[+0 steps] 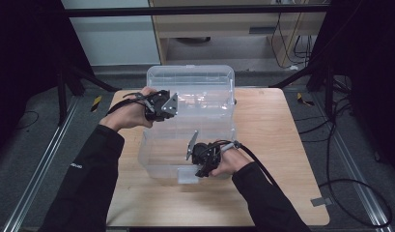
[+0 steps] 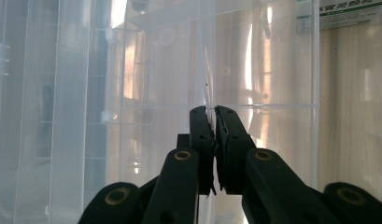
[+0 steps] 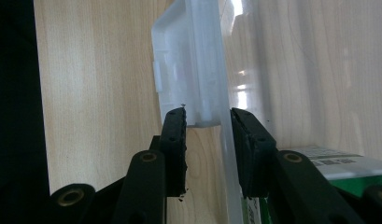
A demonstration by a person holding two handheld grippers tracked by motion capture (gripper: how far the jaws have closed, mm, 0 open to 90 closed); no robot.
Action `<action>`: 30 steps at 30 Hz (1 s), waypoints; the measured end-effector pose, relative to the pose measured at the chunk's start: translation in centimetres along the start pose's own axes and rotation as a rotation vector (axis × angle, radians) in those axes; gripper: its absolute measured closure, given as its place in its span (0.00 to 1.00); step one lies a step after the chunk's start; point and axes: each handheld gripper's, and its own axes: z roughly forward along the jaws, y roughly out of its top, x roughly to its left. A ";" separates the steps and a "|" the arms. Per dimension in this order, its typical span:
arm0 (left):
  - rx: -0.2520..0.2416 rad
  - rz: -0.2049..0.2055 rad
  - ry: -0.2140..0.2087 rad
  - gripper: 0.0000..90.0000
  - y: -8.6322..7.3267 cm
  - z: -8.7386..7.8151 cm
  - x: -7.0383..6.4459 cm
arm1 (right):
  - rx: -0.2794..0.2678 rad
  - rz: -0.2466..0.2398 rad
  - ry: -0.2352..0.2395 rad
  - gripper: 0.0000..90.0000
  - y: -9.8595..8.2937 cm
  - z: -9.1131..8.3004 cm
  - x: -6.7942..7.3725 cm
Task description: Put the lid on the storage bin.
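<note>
A clear plastic storage box (image 1: 219,130) stands on the wooden table, its lid (image 1: 190,77) tipped up at the back. My left gripper (image 1: 172,107) is at the box's left wall near the back. In the left gripper view the left gripper (image 2: 212,110) is shut on that thin clear wall (image 2: 205,70). My right gripper (image 1: 194,166) is at the front wall. In the right gripper view the right gripper (image 3: 208,114) straddles the front latch (image 3: 188,60) and the wall edge, which fill the gap between the jaws.
The wooden table (image 1: 277,145) has bare room to the right of the box and in front of it. A green and white label (image 3: 338,165) lies at the box's bottom. Cables (image 1: 340,188) trail on the floor at the right. A black frame surrounds the table.
</note>
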 end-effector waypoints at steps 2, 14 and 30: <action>0.001 0.005 0.007 0.95 0.1 -0.2 -0.5 | -0.004 0.001 -0.002 0.75 0.0 0.0 0.0; -0.010 -0.002 0.018 0.95 0.0 -0.9 -2.1 | -0.012 -0.001 -0.004 0.75 0.0 0.0 0.1; -0.017 -0.022 0.023 0.95 0.0 -1.3 -3.9 | -0.020 -0.017 -0.013 0.75 -0.2 0.0 0.2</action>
